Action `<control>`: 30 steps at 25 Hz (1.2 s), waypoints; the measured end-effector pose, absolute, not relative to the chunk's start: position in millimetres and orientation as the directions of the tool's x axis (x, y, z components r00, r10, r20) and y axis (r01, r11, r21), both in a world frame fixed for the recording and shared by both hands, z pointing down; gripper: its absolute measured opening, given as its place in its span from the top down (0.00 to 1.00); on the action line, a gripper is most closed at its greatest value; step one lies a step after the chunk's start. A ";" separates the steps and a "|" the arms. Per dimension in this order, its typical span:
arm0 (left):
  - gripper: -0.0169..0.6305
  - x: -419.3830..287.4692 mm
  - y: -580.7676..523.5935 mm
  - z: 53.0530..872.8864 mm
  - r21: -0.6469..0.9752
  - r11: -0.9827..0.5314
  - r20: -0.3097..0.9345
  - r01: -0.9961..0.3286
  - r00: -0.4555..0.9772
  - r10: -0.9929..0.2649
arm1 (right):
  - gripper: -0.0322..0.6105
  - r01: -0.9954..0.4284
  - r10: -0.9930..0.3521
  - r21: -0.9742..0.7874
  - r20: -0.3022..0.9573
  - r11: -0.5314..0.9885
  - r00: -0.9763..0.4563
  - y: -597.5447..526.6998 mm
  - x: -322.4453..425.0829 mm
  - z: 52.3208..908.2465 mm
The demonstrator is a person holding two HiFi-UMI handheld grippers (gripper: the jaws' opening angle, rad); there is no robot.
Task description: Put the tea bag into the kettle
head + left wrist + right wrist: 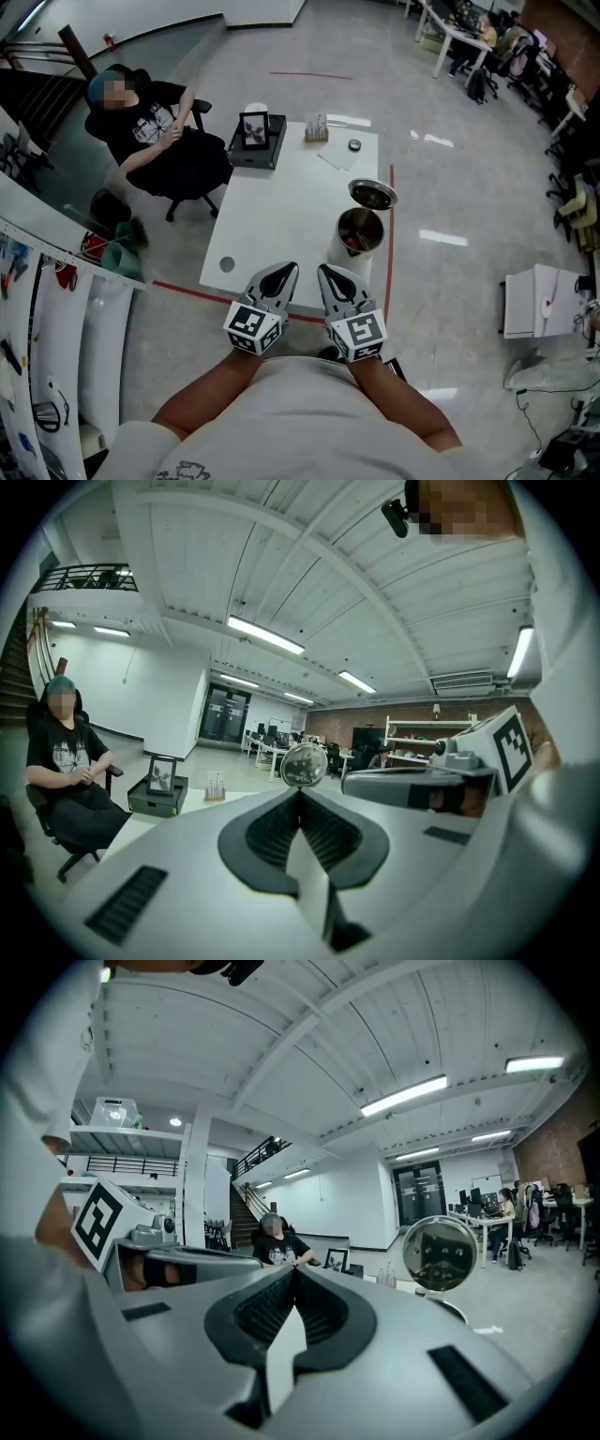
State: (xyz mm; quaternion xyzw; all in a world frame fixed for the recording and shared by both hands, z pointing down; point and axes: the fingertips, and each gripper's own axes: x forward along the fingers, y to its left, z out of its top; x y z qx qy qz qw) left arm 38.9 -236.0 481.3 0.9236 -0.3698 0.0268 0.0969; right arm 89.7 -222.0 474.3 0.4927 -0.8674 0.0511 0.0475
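Observation:
A steel kettle [360,231] stands at the right edge of the white table [281,216], its hinged lid [373,194] tipped open behind it. Something dark and reddish lies inside; I cannot tell what it is. No tea bag shows anywhere else. My left gripper [285,270] and right gripper [324,272] hover side by side over the table's near edge, short of the kettle. Both are shut with nothing between the jaws [300,795] [294,1275]. The shiny lid shows ahead in the left gripper view [303,764] and in the right gripper view [440,1252].
A person [150,127] sits in a chair left of the table's far end. At that end are a black box with a picture frame [255,137], a small rack [316,129], a sheet of paper [336,157] and a small round black thing [354,144]. A white cabinet [530,300] stands to the right.

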 end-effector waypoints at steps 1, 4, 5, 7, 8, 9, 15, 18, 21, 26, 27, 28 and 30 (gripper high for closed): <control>0.96 32.1 -235.5 479.1 0.158 -0.710 0.115 -0.686 0.727 -0.677 | 0.93 -0.858 -0.848 -0.039 0.134 0.512 -0.512 -220.9 81.1 473.4; 0.96 12.1 -233.9 474.9 0.161 -0.716 0.103 -0.680 0.733 -0.673 | 0.93 -0.855 -0.846 -0.031 0.136 0.517 -0.516 -216.2 56.7 471.2; 0.96 6.1 -231.9 473.4 0.161 -0.719 0.099 -0.676 0.736 -0.670 | 0.93 -0.856 -0.847 -0.029 0.134 0.516 -0.515 -213.9 49.6 469.6; 0.96 -4.9 -225.8 470.6 0.154 -0.729 0.091 -0.667 0.744 -0.662 | 0.93 -0.861 -0.852 -0.025 0.127 0.509 -0.508 -208.9 37.5 466.4; 0.96 -10.3 -222.8 469.8 0.152 -0.734 0.088 -0.662 0.749 -0.657 | 0.93 -0.864 -0.856 -0.024 0.124 0.503 -0.502 -206.3 31.9 465.4; 0.96 -15.9 -219.9 469.2 0.151 -0.739 0.085 -0.657 0.753 -0.652 | 0.93 -0.867 -0.860 -0.024 0.122 0.497 -0.496 -203.7 26.3 464.8; 0.96 -55.0 -200.0 467.1 0.151 -0.762 0.068 -0.630 0.776 -0.627 | 0.93 -0.887 -0.881 -0.018 0.113 0.461 -0.460 -183.4 -9.2 461.9; 0.96 -73.5 -185.3 466.9 0.151 -0.775 0.063 -0.614 0.788 -0.612 | 0.93 -0.893 -0.887 -0.021 0.106 0.450 -0.449 -168.6 -28.3 460.5; 0.96 -93.3 -168.9 466.6 0.149 -0.787 0.058 -0.599 0.799 -0.598 | 0.93 -0.898 -0.892 -0.023 0.100 0.440 -0.440 -151.7 -50.3 461.9; 0.96 -122.3 -143.9 469.5 0.152 -0.792 0.058 -0.591 0.806 -0.590 | 0.93 -0.907 -0.903 -0.014 0.085 0.422 -0.421 -123.3 -79.8 461.8; 0.96 -127.0 -139.0 470.2 0.153 -0.793 0.059 -0.589 0.807 -0.588 | 0.93 -0.908 -0.905 -0.012 0.079 0.418 -0.418 -118.0 -84.2 461.2; 0.96 -131.7 -134.0 470.9 0.153 -0.794 0.059 -0.588 0.808 -0.587 | 0.93 -0.909 -0.907 -0.010 0.074 0.416 -0.416 -112.9 -88.8 460.9; 0.96 -140.4 -125.7 471.6 0.155 -0.794 0.058 -0.588 0.808 -0.587 | 0.93 -0.910 -0.908 -0.006 0.071 0.414 -0.414 -103.9 -97.3 461.3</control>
